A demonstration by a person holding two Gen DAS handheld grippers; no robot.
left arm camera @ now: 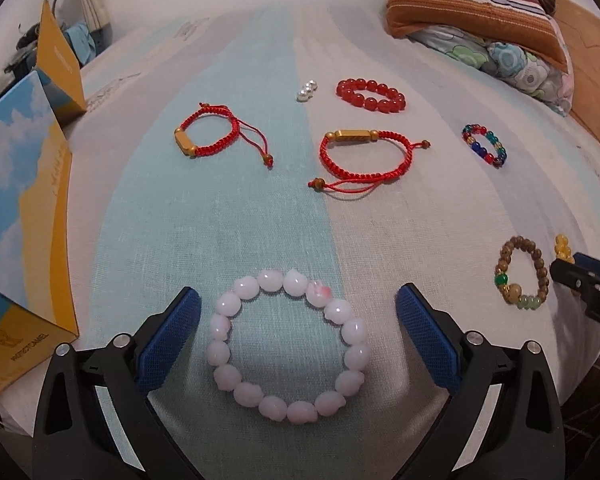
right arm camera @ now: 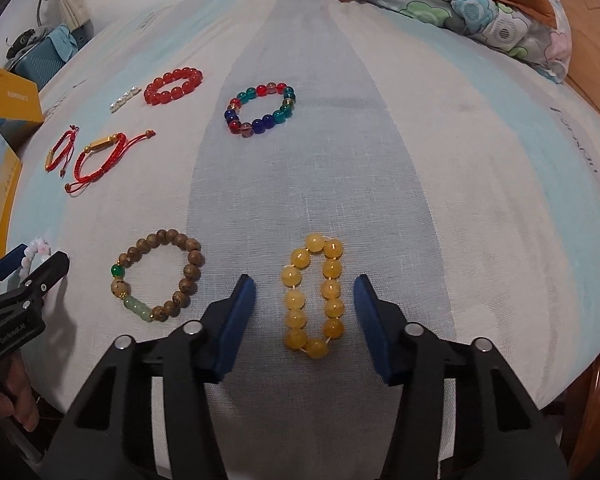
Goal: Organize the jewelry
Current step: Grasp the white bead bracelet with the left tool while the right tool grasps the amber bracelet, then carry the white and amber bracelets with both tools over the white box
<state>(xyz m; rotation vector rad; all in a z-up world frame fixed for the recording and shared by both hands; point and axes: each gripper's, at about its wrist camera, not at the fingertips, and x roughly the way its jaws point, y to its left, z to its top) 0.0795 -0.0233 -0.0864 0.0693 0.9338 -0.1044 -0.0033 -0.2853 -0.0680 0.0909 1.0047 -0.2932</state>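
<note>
Left tongs [left arm camera: 298, 322], blue-padded, released, straddle a pale pink round-bead bracelet [left arm camera: 288, 346] lying flat near the bed's near edge; neither pad touches it. Right tongs [right arm camera: 305, 310], likewise released, flank a yellow translucent bead bracelet [right arm camera: 314, 294] pressed into a narrow oval, clear of both pads. Between the two lies a brown wooden-bead bracelet with green stones [right arm camera: 158, 276]. Farther up the blue-and-white striped bedsheet [right arm camera: 440, 184]: a multicoloured glass-bead bracelet [right arm camera: 260, 109], a red round-bead bracelet [left arm camera: 371, 94], a short row of silver-white beads [left arm camera: 307, 90] just beside it, and two red braided cord bracelets with gold bar charms [left arm camera: 354, 158] [left arm camera: 216, 136], apart from each other. A blue-and-yellow cardboard box [left arm camera: 20, 216] stands open at the bed's left edge; folded patterned bedding [left arm camera: 480, 20] occupies the far right corner.
</note>
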